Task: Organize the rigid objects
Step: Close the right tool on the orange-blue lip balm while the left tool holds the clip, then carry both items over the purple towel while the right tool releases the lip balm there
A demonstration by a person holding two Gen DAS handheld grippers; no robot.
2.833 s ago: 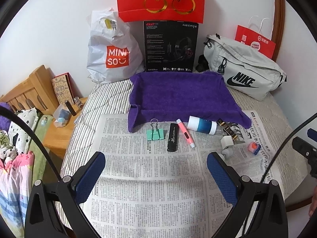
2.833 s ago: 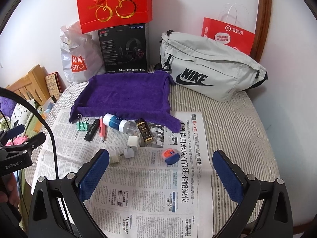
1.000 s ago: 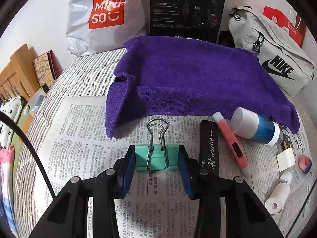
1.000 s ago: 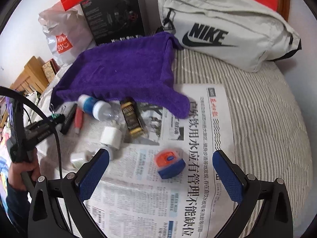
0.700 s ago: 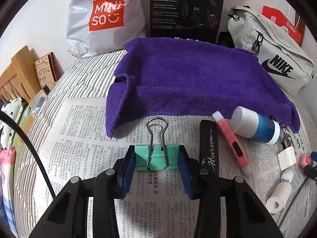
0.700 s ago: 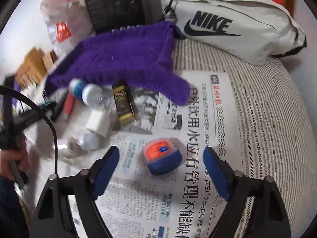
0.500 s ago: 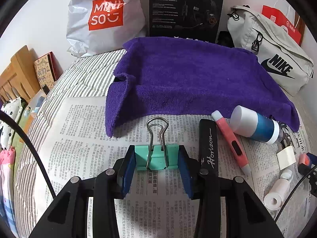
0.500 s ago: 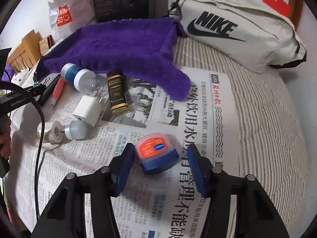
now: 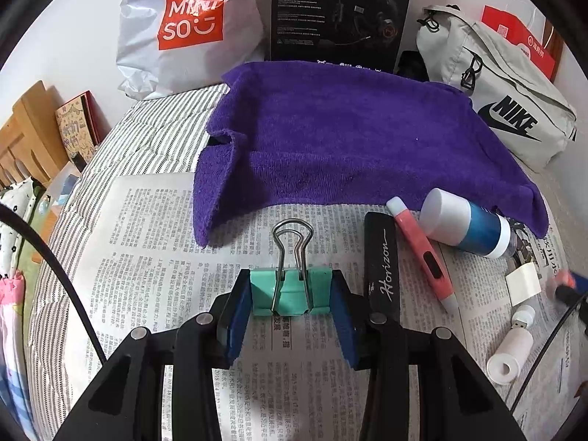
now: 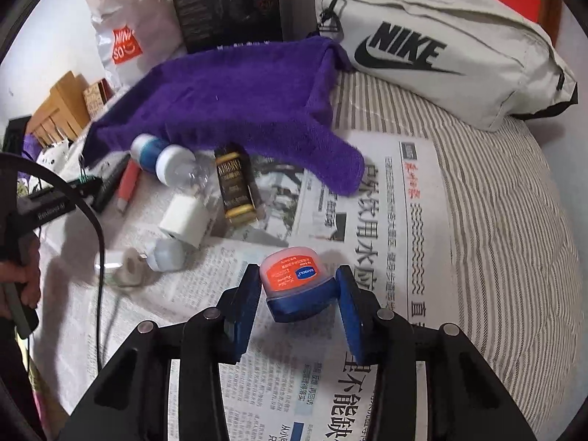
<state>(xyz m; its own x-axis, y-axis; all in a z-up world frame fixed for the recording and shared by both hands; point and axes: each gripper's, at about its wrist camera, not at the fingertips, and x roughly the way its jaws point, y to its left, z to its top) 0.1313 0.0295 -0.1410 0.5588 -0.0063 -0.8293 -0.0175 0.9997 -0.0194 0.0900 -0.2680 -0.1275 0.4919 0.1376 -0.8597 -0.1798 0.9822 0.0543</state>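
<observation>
Best done by letting the closing right gripper (image 10: 299, 294) seat squarely on the blue base of the small balm jar (image 10: 296, 281), already touched by both fingers, before lifting straight up toward the purple towel (image 10: 235, 110); left gripper (image 9: 290, 294) clamped flat on the mint binder clip (image 9: 290, 292), to be kept level. Jar squat, orange translucent lid with blue label, resting on the newspaper (image 10: 397, 220) near the bed's front edge; clip mint-green, wire handles pointing toward the towel.
</observation>
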